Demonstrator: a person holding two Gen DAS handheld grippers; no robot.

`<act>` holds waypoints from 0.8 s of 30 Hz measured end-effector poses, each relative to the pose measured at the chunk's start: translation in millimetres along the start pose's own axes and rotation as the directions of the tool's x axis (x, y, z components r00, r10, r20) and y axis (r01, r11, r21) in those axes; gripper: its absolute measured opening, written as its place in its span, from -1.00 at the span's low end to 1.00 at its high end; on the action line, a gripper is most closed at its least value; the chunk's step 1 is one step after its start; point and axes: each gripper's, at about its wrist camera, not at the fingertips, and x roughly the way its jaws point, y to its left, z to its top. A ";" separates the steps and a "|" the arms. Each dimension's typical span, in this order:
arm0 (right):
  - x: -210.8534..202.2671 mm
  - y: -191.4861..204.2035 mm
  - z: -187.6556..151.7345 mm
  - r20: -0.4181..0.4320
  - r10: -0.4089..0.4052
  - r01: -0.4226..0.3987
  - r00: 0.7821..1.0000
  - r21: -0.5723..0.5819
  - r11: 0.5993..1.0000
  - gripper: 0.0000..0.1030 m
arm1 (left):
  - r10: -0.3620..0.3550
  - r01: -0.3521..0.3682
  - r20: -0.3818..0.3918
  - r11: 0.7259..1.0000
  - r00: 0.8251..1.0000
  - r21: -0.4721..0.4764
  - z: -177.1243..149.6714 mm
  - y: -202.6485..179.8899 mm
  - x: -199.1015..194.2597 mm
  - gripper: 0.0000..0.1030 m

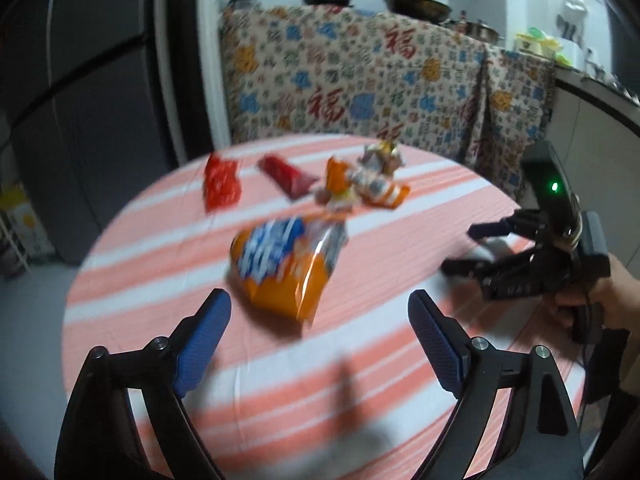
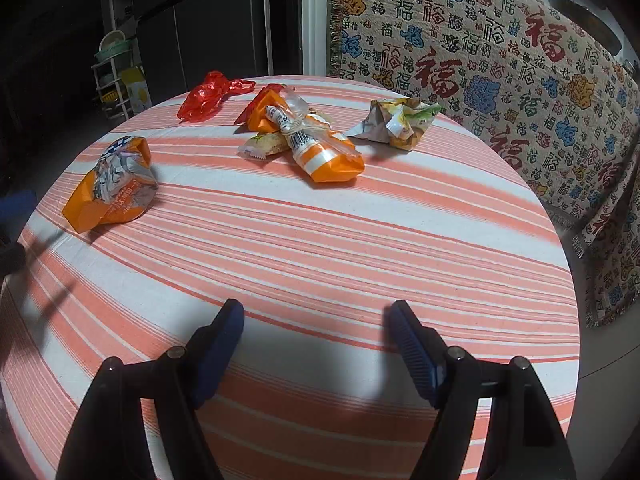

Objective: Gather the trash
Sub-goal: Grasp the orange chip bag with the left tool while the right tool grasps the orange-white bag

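Your left gripper (image 1: 320,316) is spread wide with nothing between its blue fingers, hanging above the round striped surface (image 1: 160,264). Just ahead of it, at 12 o'clock, lies the orange chip bag (image 1: 284,268), blurred in this view. Farther toward 12 o'clock you see the red plastic bag (image 1: 221,184), a red wrapper (image 1: 290,178) and an orange packet (image 1: 368,184) with crumpled wrappers on it.

Your left view also shows the right gripper (image 1: 462,250) from the side at 3 o'clock, its fingers apart, held in your hand (image 1: 600,296).

Your right view is sharp. Here the right gripper (image 2: 314,320) is also wide apart and holds nothing, over bare cloth. The same orange chip bag (image 2: 110,188) sits at 10 o'clock, near the edge of the surface (image 2: 360,240). The orange packet (image 2: 320,152) is at 12 o'clock, tied with clear plastic, a small cracker pack (image 2: 262,146) touching it. Only this view shows clearly the folded yellow-green wrapper (image 2: 394,124) at 1 o'clock, apart from the others. The red plastic bag (image 2: 208,96) lies at 11 o'clock.
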 end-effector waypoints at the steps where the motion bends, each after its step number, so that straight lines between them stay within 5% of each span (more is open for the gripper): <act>1: 0.0 0.4 -0.7 0.000 0.000 0.000 1.000 0.000 1.000 0.49 | -0.001 0.001 -0.009 0.999 1.000 0.045 8.5 -5.5 7.3 0.77; 6: -0.2 -0.1 -1.4 0.001 0.001 -0.001 1.000 0.003 1.000 0.49 | 0.019 0.004 -0.121 0.983 0.992 0.184 20.4 -20.4 47.6 0.74; 10: -4.4 -11.8 3.5 0.024 0.022 -0.023 0.999 0.032 0.999 0.49 | 0.122 -0.080 -0.165 0.967 0.979 0.240 13.4 -18.3 74.2 0.38; 11: -5.2 -14.8 8.2 0.036 0.020 -0.021 0.999 0.021 1.000 0.49 | 0.107 -0.068 -0.172 0.973 0.979 0.221 13.3 -15.2 76.0 0.24; 12: -5.3 -18.7 17.8 0.047 0.018 -0.019 0.999 0.001 1.000 0.49 | 0.080 -0.046 -0.181 0.982 0.980 0.185 13.3 -11.5 76.8 -0.10; 17: 7.9 -22.7 73.5 0.067 0.066 -0.060 0.996 -0.087 0.994 0.49 | 0.025 -0.011 -0.160 0.996 0.987 0.086 10.2 1.6 76.9 -0.21; 22: 56.4 -13.5 109.7 -0.032 0.054 -0.059 0.998 -0.166 0.984 0.48 | -0.034 0.032 -0.122 0.999 0.992 -0.021 6.8 15.3 66.2 -0.26; 23: 64.2 -15.4 110.5 -0.054 0.056 -0.064 0.997 -0.158 0.985 0.42 | -0.044 0.039 -0.114 0.998 0.992 -0.046 4.8 18.4 63.2 -0.26; 24: 71.1 -17.0 111.4 -0.071 0.066 -0.075 0.995 -0.145 0.987 -0.04 | -0.057 0.049 -0.108 0.996 0.992 -0.069 1.9 21.2 59.3 -0.26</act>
